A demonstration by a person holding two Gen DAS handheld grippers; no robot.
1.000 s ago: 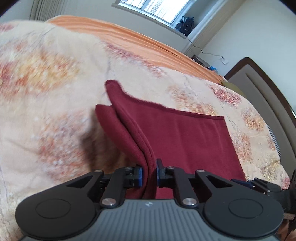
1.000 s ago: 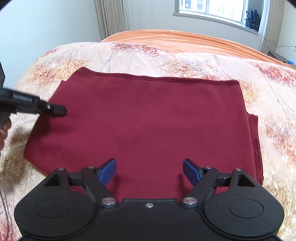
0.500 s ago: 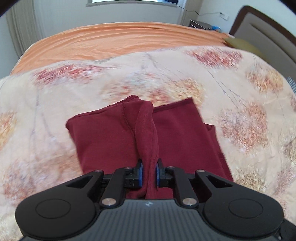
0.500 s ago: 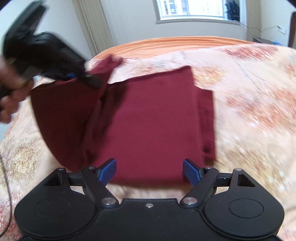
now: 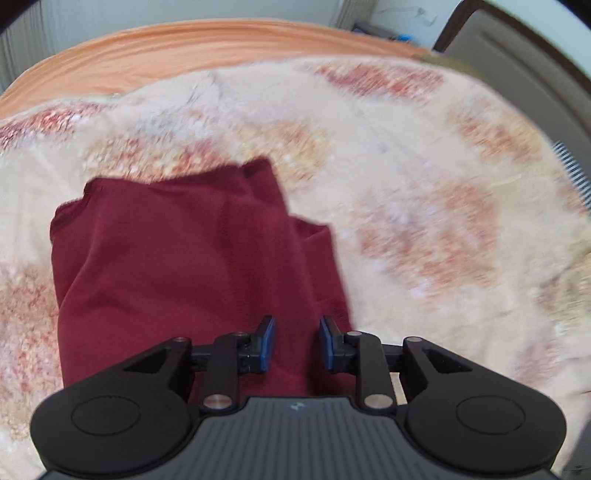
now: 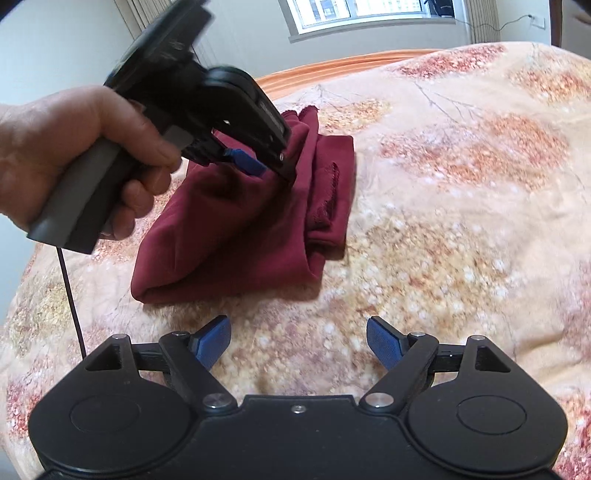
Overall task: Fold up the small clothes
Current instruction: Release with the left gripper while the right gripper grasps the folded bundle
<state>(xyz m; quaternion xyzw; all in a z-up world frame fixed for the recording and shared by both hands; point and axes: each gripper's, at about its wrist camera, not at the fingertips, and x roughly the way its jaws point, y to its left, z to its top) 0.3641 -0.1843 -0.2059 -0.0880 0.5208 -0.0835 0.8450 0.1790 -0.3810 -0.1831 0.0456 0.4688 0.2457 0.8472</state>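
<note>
A dark red cloth (image 5: pixel 177 258) lies folded over on the floral blanket; it also shows in the right wrist view (image 6: pixel 236 229). My left gripper (image 5: pixel 293 345) hovers just above the cloth's near right part, jaws parted with nothing between them. In the right wrist view the left gripper (image 6: pixel 271 168) is held in a hand over the cloth's top fold. My right gripper (image 6: pixel 297 341) is open and empty, over bare blanket just in front of the cloth's near edge.
The floral blanket (image 6: pixel 461 221) covers the bed, with an orange sheet (image 5: pixel 184 48) at the far end. A dark headboard (image 5: pixel 517 55) stands at the right. A window (image 6: pixel 369 14) and curtains are behind. A black cable (image 6: pixel 70 295) hangs from the left gripper.
My left gripper carried the cloth's edge over to the right, folding it, then opened and let go. My right gripper drew back off the cloth onto bare blanket.
</note>
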